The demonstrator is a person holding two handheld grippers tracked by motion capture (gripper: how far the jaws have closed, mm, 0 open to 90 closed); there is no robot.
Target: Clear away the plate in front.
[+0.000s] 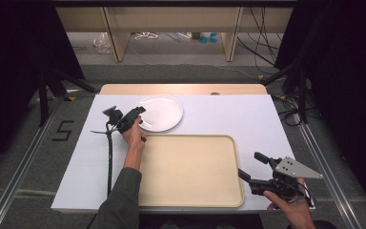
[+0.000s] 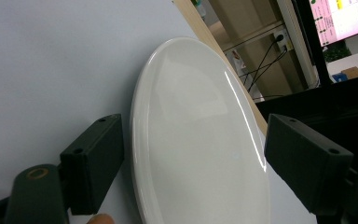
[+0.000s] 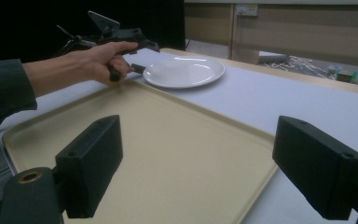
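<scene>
The left gripper [image 1: 140, 117] is held at the near-left rim of the one white plate [image 1: 164, 112], its jaws wide apart on either side of that rim; whether a pad touches the rim cannot be told. The plate lies near the table's [image 1: 248, 119] far edge, just beyond the far-left corner of the one beige tray [image 1: 190, 171]. The right gripper [image 1: 251, 167] is held over the table's near-right corner beside the tray, jaws wide apart with nothing between them. A "5" [image 1: 63, 130] is marked on the floor to the left.

White plate [image 1: 161, 112] flat beyond tray [image 1: 190, 169]
</scene>
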